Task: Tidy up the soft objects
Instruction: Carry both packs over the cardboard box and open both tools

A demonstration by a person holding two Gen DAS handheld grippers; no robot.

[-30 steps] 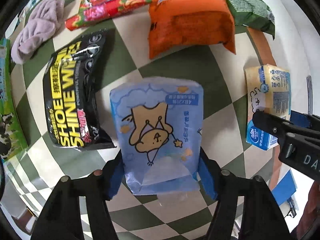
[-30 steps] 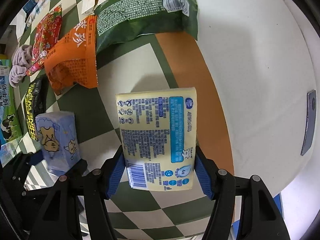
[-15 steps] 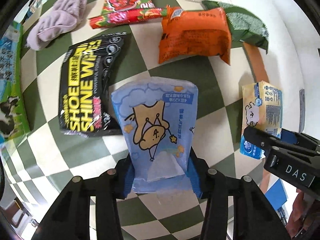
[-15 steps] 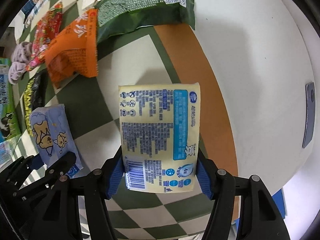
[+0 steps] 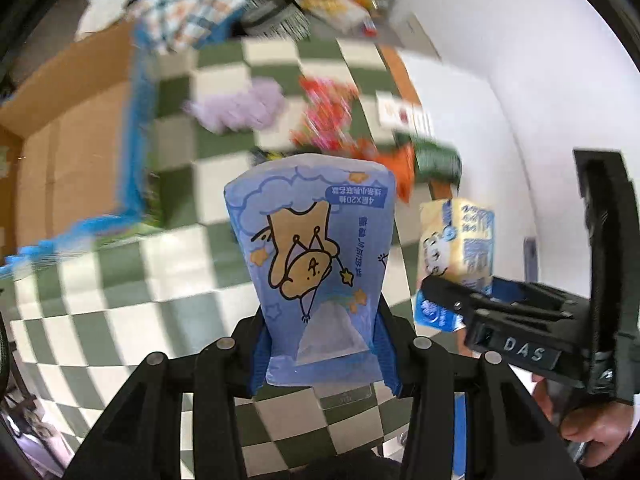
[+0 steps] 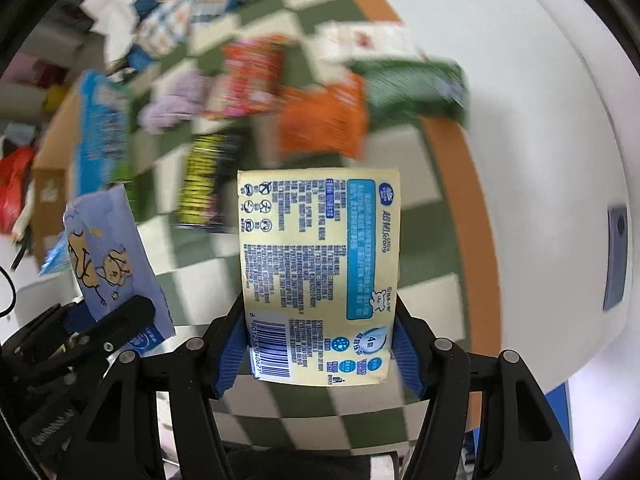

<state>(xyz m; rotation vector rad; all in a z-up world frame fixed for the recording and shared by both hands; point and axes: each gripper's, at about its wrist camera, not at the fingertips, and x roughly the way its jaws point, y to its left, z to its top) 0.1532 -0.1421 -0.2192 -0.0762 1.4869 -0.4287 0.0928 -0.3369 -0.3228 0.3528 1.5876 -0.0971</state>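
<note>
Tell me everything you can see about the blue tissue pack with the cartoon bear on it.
The blue tissue pack is a soft, glossy plastic-wrapped packet, pale blue with white clouds, yellow stars and a tan cartoon bear printed upside down in the left wrist view. A translucent flap sits near its lower end. The left gripper is shut on that lower end, its blue pads pressing both sides, holding the pack upright, lifted off the checkered cloth. Nothing else touches it.
</note>
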